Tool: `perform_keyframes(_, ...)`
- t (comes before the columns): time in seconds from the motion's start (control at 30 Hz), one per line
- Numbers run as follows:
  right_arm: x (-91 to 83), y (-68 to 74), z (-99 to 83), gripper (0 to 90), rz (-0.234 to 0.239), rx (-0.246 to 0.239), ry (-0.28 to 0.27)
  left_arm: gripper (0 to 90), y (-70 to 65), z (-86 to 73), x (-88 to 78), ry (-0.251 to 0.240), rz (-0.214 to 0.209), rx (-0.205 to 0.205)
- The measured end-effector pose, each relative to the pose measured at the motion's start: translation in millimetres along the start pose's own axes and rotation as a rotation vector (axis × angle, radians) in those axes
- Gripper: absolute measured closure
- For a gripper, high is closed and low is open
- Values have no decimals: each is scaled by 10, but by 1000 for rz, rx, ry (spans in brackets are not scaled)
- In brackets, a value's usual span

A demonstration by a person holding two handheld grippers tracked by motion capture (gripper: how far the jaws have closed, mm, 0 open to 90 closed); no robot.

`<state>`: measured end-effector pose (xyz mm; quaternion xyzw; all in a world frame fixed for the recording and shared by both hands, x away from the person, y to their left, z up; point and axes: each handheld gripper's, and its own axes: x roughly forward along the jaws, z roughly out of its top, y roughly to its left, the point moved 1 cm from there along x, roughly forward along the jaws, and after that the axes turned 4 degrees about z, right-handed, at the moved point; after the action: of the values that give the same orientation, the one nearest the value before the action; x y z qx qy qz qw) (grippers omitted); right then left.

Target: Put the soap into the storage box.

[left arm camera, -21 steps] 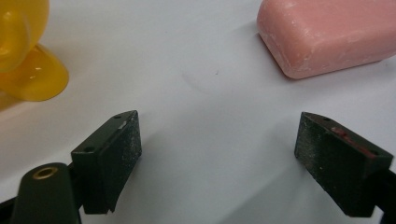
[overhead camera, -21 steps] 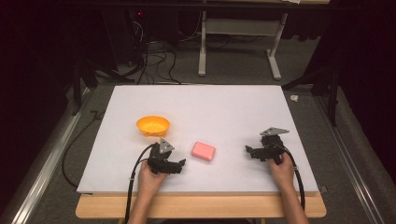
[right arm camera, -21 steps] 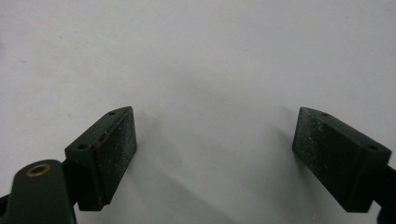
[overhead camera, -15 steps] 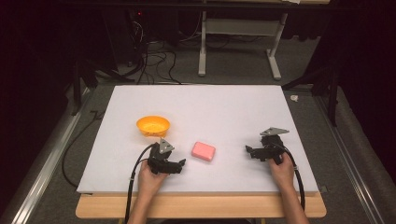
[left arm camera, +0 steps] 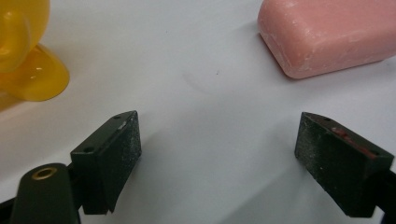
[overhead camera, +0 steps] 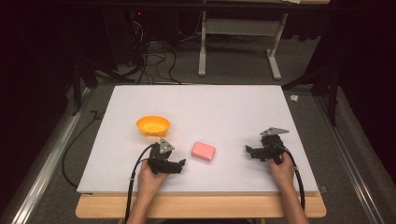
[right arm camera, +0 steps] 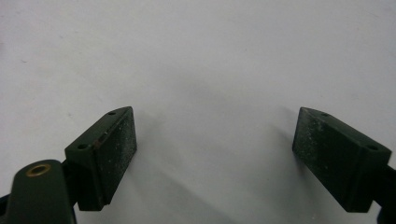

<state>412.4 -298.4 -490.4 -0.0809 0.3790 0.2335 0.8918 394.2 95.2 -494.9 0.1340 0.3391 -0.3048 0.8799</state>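
- While both hands sat at the near edge of the white surface point(overhead camera: 224, 102), each held its gripper low over the sheet, w/ forearms coming in from the bottom of the high view.
- Left gripper point(overhead camera: 181, 163) sat near-left, pointing toward the middle; its fingers point(left arm camera: 109, 158) were spread wide apart in the left gripper view, w/ bare white sheet between them and nothing pinched.
- Right gripper point(overhead camera: 248, 150) sat near-right, well apart from the left one and pointing inward toward it; its fingers point(right arm camera: 105, 156) were likewise spread wide, w/ nothing but plain sheet between them.
- Grey three-cornered plates topped both grippers, and a black cable trailed back from each along the forearm.
- Pink soap bar point(overhead camera: 203, 150) lay flat on the sheet between the two grippers, nearer the left one, just beyond and to the right of its fingers, touching neither. In the left gripper view the bar point(left arm camera: 327, 32) showed at upper right, past the right-hand finger, its surface a bit scuffed w/ pale marks.
- Orange bowl point(overhead camera: 152, 125) stood upright farther back on the left, beyond the left gripper, apart from the soap; its translucent edge point(left arm camera: 23, 51) showed at upper left of the left gripper view.
- Beyond the far edge: dark floor, loose cables & a white stand's legs point(overhead camera: 238, 51).
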Motion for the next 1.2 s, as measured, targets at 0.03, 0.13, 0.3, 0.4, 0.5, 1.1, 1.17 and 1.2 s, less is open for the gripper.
perform_keyframes(0.03, 0, 0, 0, 143, 0, 0, 0, 151, 0, 1, 0, 0, 0, 0)
perform_keyframes(0.13, 0, 0, 0, 143, 0, 0, 0, 151, 3, 3, 0, 2, -2, 0)
perform_keyframes(0.3, 0, 0, 0, 144, 0, 0, 0, 151, 4, 7, 0, 6, -2, 2)
perform_keyframes(0.4, 0, 0, 0, 144, 0, 0, 0, 151, 1, 10, 0, 6, 2, -4)
perform_keyframes(0.5, 0, 1, 0, 144, 0, 1, 0, 150, -6, 21, -5, 17, 8, -3)
perform_keyframes(1.1, 0, 2, 0, 144, 0, 1, 0, 155, -104, 173, -230, -79, 11, -23)
perform_keyframes(1.17, 0, 1, 0, 144, 0, -1, 0, 153, -119, 203, -250, -87, 9, -21)
perform_keyframes(1.2, 0, 1, 1, 144, -1, 0, 0, 152, -123, 217, -259, -92, 7, -21)
